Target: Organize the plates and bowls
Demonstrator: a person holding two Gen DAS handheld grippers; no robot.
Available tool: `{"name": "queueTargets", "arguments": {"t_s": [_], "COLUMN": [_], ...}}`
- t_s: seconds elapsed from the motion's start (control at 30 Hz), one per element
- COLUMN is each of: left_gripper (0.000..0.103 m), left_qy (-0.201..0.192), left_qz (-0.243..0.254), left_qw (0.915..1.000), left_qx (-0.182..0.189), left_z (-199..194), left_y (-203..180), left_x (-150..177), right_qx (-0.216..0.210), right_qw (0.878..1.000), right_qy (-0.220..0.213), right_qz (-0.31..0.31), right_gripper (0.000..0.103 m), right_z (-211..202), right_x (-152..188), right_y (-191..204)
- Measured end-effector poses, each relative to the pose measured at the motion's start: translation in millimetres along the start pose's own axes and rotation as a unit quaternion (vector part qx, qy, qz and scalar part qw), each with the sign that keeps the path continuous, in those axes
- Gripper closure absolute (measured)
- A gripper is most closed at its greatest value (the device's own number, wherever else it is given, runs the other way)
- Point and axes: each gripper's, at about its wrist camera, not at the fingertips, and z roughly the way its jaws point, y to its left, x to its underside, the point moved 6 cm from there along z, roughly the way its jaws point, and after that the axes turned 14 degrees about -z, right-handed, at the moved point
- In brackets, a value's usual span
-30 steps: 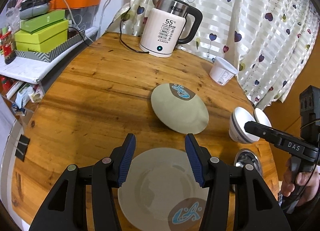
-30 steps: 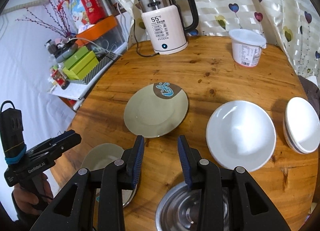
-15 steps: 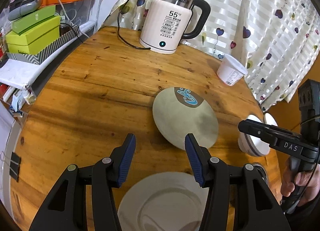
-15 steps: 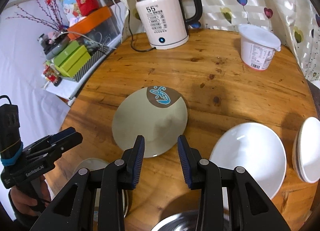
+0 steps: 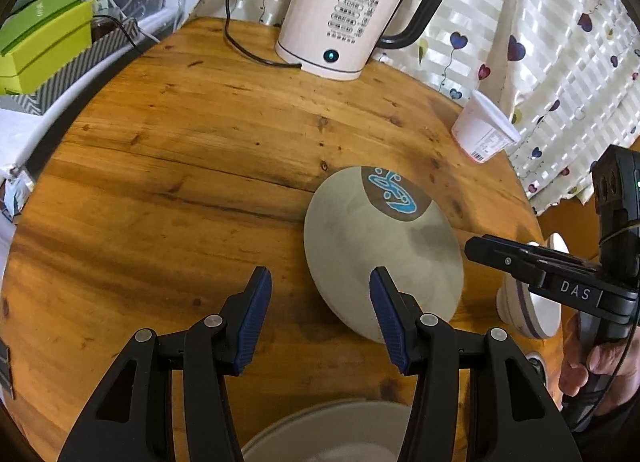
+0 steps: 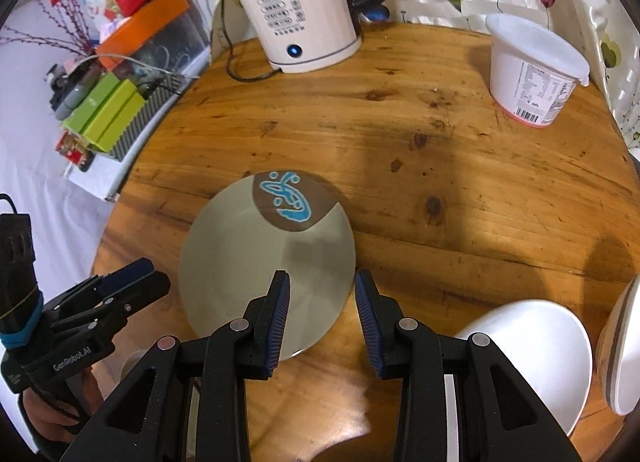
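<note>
Both claws have advanced across the table toward the kettle since the earlier frames: the grey-green plate (image 6: 256, 262) that lay well ahead of them now sits directly in front of the fingertips, and the second plate (image 5: 320, 434) has dropped to the bottom edge of the left wrist view.

Surface: a round wooden table (image 5: 180, 150) with visible grain and knots. A white striped curtain (image 5: 540, 42) printed with hearts hangs behind its far and right edges. A side shelf (image 6: 96, 178) at the left carries green boxes (image 6: 106, 110) and an orange tray (image 6: 148, 18).

Task item: the grey-green plate is round and shallow, with a brown patch bearing a blue figure on its far rim. It rests flat near the table centre.

Left claw (image 5: 320, 302): jaws open, nothing between them; bare wood lies in the gap, and the right finger overlaps the plate's near-left edge in the view.

Right claw (image 6: 322, 310): jaws apart but narrower, nothing gripped; they frame the plate's near-right rim. Whether they touch it cannot be told.

Surrounding items: a white electric kettle (image 6: 296, 10) showing 55, with its cord (image 5: 240, 46), stands at the far edge. A white lidded tub (image 6: 532, 70) stands far right. A white bowl (image 6: 532, 354) lies near right, with a stack of bowls (image 6: 620, 350) beside it at the table edge. A metal rim shows under the right claw.
</note>
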Motion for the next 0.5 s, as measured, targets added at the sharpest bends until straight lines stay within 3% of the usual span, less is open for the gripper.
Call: {"name": "queueTargets", "arguments": {"t_s": [0.5], "left_gripper": [0.051], "left_qy": [0.022], "left_qz": [0.003], "left_qw": [0.9997], "left_qx": [-0.002], "left_z": [24.0], "left_y": [1.4], "left_x": [-2.7], "right_qx": [0.019], "right_qw": [0.999], "right_qy": [0.035], "right_qz": [-0.015], "right_gripper": [0.069], "right_z": [21.3], "right_x": [-8.9], "right_y": [-9.5]}}
